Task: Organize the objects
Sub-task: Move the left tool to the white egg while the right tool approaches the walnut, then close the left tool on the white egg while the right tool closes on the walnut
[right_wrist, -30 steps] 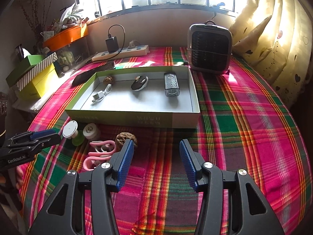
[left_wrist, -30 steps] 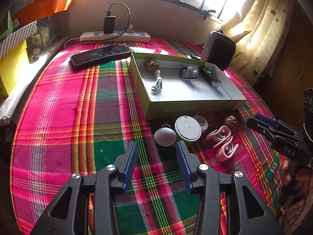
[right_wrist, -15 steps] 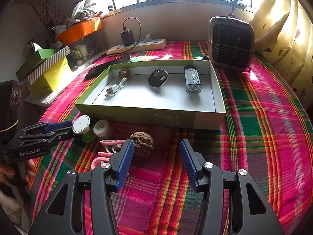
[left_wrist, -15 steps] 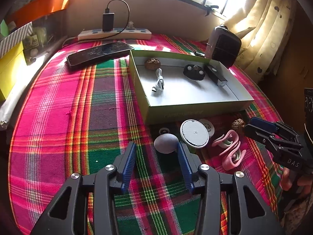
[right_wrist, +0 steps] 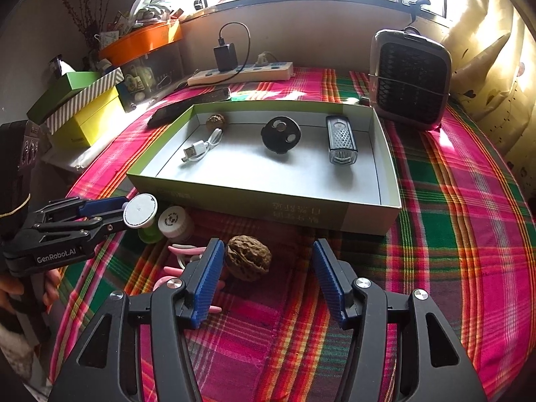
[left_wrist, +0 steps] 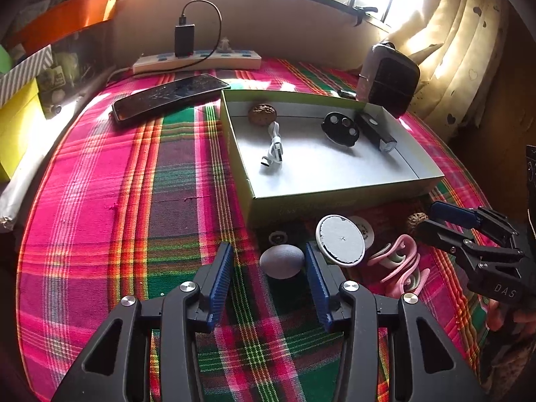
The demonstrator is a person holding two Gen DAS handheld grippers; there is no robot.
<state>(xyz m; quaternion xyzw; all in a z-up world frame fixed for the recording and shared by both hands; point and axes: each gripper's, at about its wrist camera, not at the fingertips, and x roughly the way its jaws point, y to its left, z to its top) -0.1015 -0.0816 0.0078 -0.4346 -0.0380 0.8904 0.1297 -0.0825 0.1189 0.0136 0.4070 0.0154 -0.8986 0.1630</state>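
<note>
Fingers of both grippers frame the nearest objects on the plaid cloth. The left gripper (left_wrist: 268,268) stands apart around a grey egg-shaped thing (left_wrist: 282,261), which now lies between its blue pads, close against the right-hand one; a second ago the egg lay well ahead of the tips, so the hand has closed in on it. The pads do not appear to press on it yet, though the near side of the egg is hard to read in the fisheye.

The right gripper (right_wrist: 266,263) is opening its jaws at this moment, wider than a second ago, with a walnut (right_wrist: 248,257) between them, close to the left-hand pad and well clear of the other. That nut earlier sat beyond the tips, beside the pink clips (right_wrist: 186,253). Both hands therefore seem set for a pick, each with its object bracketed but not clamped.

Just past the egg stand a white round disc (left_wrist: 340,239) and a small white cap (right_wrist: 174,219), next to the pink clips, all outside the green box (right_wrist: 335,214).

Farther on, inside the box, lie a white cable (right_wrist: 201,147), a second walnut (right_wrist: 216,121), a black round holder (right_wrist: 280,134) and a bike light (right_wrist: 341,140), unmoved across the second. Much of the floor of the box is bare, so the egg and nut likely go there next.

Beyond the box are a phone (left_wrist: 169,95), a power strip (right_wrist: 239,73) and a small heater (right_wrist: 410,78).
</note>
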